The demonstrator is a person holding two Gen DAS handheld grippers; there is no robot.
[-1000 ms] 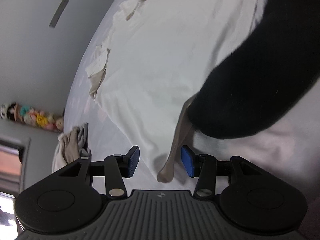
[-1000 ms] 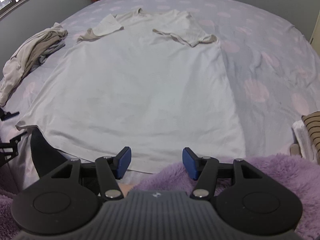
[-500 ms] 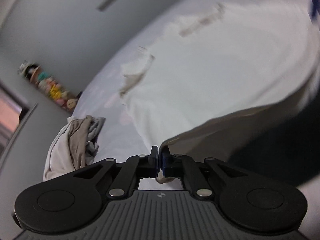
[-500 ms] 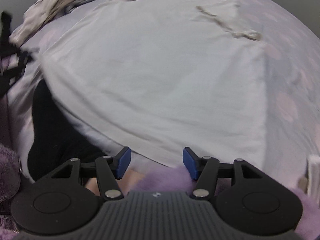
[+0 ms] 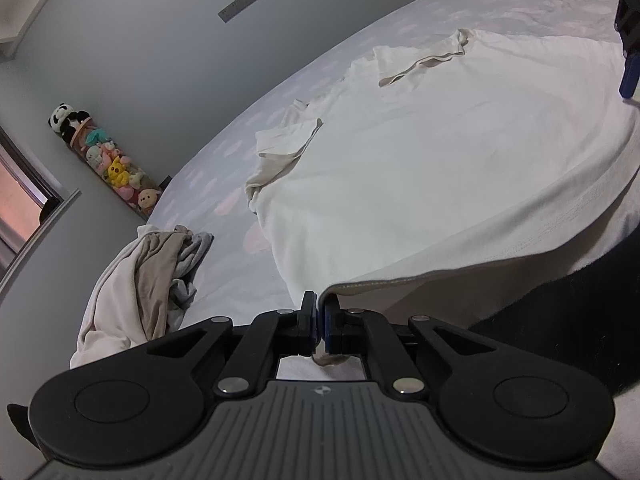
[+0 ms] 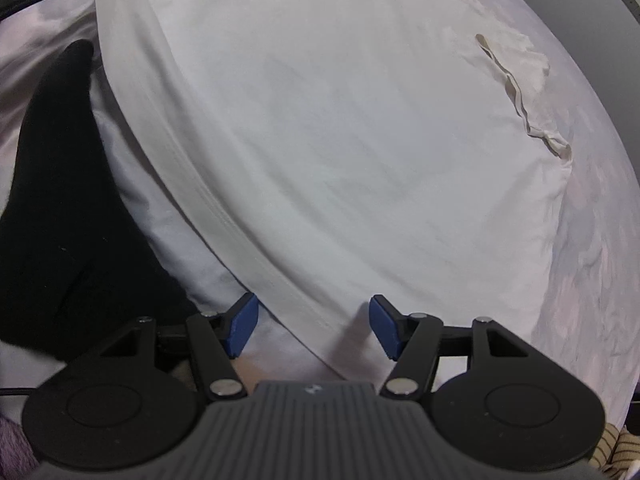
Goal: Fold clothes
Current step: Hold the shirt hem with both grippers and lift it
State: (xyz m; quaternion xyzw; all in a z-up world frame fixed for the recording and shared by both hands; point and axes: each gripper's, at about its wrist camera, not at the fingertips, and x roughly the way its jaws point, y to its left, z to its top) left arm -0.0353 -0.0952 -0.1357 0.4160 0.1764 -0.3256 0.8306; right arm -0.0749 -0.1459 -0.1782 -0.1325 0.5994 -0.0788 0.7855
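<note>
Now, left gripper (image 5: 319, 322) pinching white shirt (image 5: 420, 168) hem, right gripper (image 6: 313, 328) opening over hem.

No readable text, number or brand shows in either view. The only mark is a small round emblem (image 5: 321, 391) moulded on the ribbed gripper body, seen in both wrist views, too small to make out.

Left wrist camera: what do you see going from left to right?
Plush toys → clothes pile → white shirt → right gripper's blue pad at the edge.
</note>
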